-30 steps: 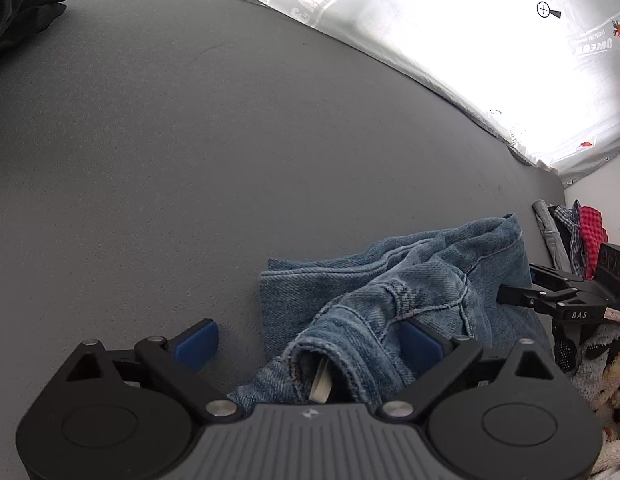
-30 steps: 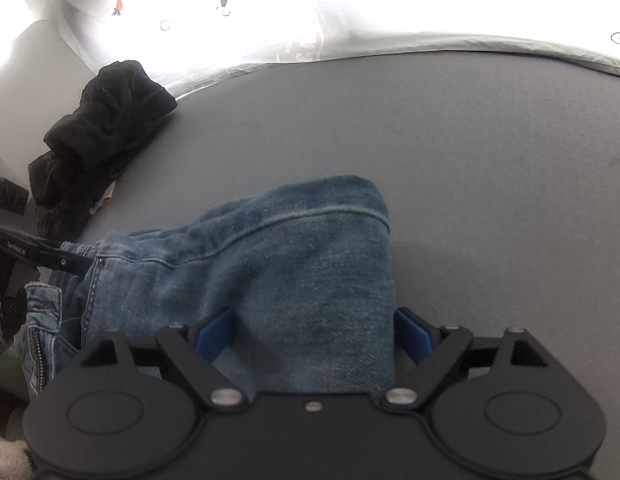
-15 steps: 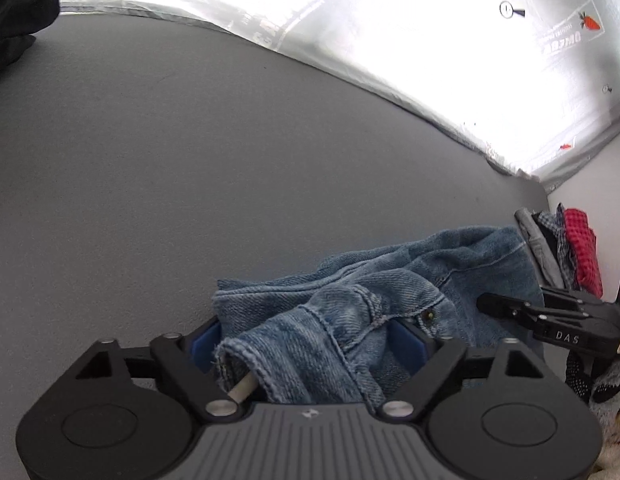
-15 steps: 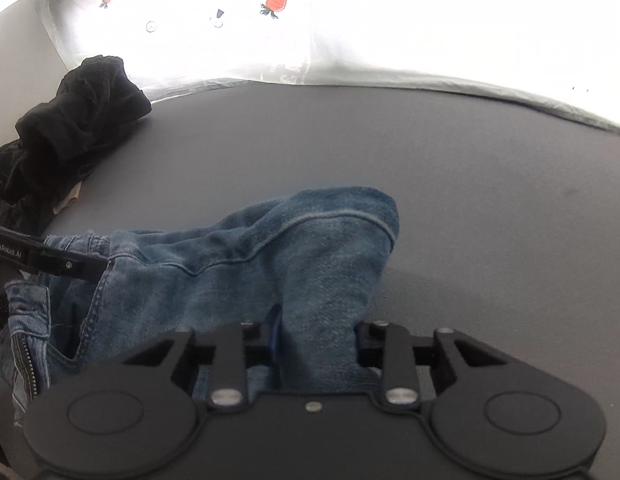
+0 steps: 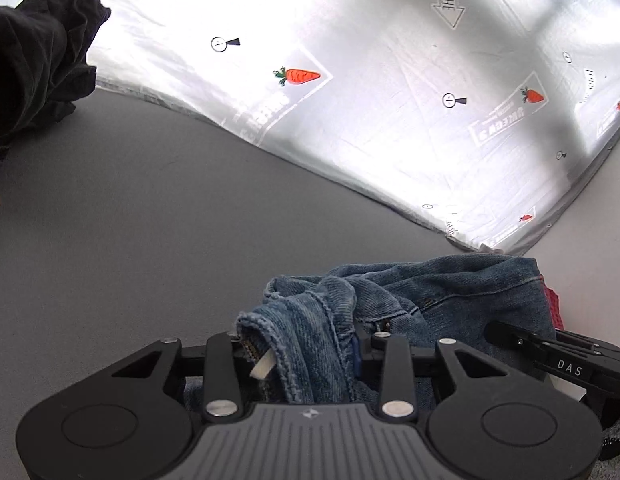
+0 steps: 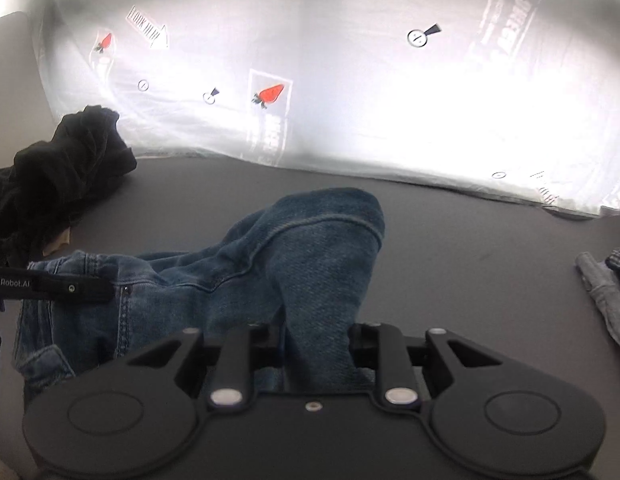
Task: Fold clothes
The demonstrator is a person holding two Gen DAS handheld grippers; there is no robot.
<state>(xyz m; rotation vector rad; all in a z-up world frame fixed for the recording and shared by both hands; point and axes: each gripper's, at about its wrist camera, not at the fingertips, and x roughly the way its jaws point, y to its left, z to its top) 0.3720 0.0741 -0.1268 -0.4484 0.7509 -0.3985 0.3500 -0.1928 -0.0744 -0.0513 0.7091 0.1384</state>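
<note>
Denim jeans (image 5: 310, 344) bunched between fingers (image 5: 356, 354).

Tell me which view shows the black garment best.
The right wrist view: the black garment lies whole on the grey table, left of the jeans, folds visible. The left wrist view shows it only as a dark mass cut off at the upper left edge.

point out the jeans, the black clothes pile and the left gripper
jeans (image 6: 310, 248), right wrist view, on the raised fold of denim
black clothes pile (image 6: 65, 168), right wrist view, on the middle of the heap
left gripper (image 5: 301, 354), left wrist view, midway between its fingers, shut on denim
</note>
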